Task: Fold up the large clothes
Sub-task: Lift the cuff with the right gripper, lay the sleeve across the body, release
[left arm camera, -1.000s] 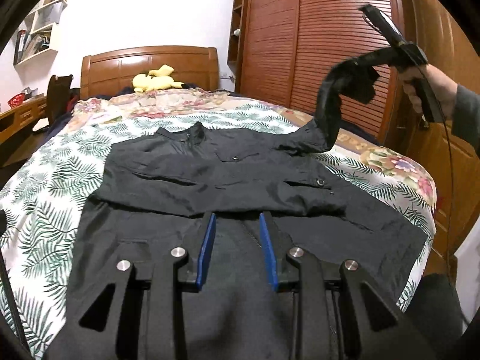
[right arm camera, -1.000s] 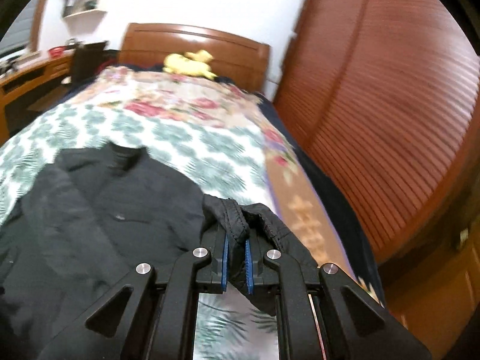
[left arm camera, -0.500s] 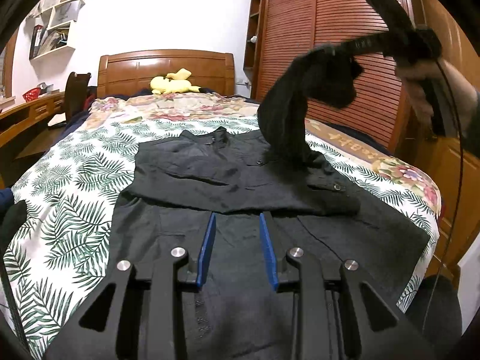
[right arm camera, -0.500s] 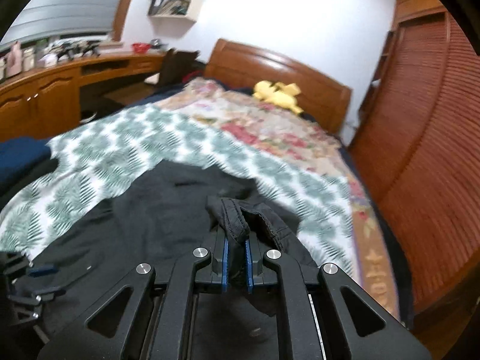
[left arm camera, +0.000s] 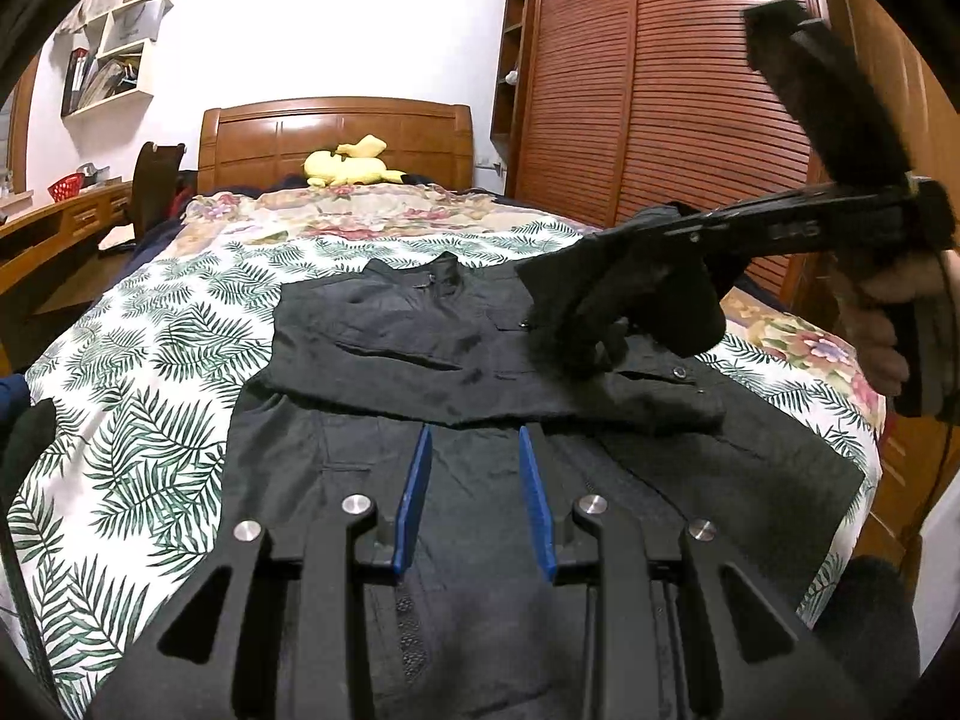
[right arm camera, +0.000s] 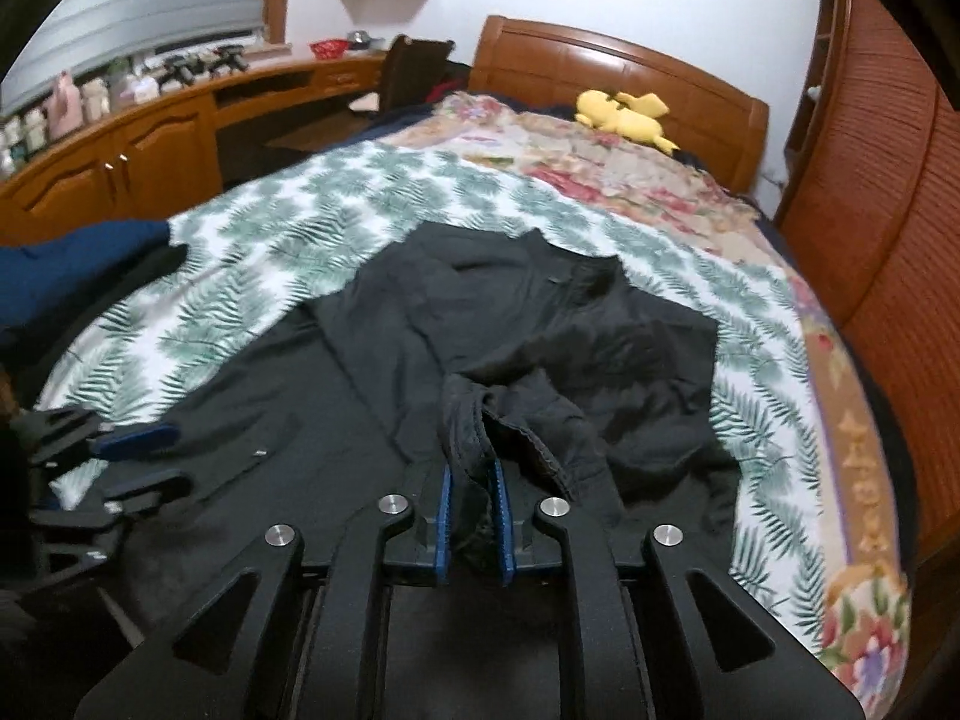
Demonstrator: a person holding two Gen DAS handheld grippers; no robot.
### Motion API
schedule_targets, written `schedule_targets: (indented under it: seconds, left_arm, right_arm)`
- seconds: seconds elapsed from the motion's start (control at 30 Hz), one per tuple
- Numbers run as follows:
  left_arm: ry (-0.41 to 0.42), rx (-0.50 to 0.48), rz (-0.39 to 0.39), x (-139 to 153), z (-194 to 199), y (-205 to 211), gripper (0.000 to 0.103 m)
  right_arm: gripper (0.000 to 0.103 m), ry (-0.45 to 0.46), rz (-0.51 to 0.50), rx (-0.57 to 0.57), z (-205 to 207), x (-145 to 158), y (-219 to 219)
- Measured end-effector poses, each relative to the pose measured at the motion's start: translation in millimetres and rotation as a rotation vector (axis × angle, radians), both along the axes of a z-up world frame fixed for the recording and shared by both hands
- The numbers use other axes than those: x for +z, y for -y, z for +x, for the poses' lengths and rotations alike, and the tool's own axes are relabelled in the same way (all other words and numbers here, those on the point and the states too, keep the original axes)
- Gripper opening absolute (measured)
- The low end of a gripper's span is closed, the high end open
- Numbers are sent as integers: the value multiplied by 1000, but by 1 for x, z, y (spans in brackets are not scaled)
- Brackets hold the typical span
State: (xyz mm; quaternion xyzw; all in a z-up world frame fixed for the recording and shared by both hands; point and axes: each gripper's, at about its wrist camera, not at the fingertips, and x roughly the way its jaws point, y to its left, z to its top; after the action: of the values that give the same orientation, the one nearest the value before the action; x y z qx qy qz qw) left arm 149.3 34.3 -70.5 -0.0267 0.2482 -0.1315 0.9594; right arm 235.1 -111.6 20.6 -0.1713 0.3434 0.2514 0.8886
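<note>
Lying spread on the leaf-print bedspread (left arm camera: 150, 360): black jacket (left arm camera: 420, 348). Right gripper (right arm camera: 471, 468) jaws just easing apart, sleeve cuff (right arm camera: 474, 420) still between them. Left gripper (left arm camera: 474, 456) parted, empty.

The bed (left arm camera: 180, 324) has a white cover with green leaves on it. A black jacket (left arm camera: 432, 348) lies flat on the bed, spread out in the middle, with its collar toward the wooden headboard (left arm camera: 336, 132). Near the headboard the cover has red and pink flowers. A yellow soft toy (left arm camera: 348, 165) lies just in front of the headboard. Some dark blue cloth (right arm camera: 66, 264) lies at the bed's edge, well apart from the headboard.
</note>
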Motion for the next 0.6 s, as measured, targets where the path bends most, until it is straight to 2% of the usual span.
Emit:
schedule_targets:
  seconds: [0.07, 0.1, 0.13, 0.33, 0.6]
  left_arm:
    - [-2, 2, 3, -1, 1, -1, 28]
    - [-3, 5, 5, -1, 2, -1, 28]
    - [-4, 7, 6, -2, 3, -2, 28]
    - [-18, 12, -4, -4, 6, -2, 28]
    - [-32, -22, 13, -11, 11, 17, 28]
  right_arm:
    - [31, 11, 33, 27, -10, 5, 0]
    - [45, 17, 47, 34, -14, 7, 1]
    - [49, 30, 61, 34, -19, 10, 3]
    - [51, 51, 96, -14, -23, 5, 26]
    - [51, -8, 81, -166, -10, -63, 72]
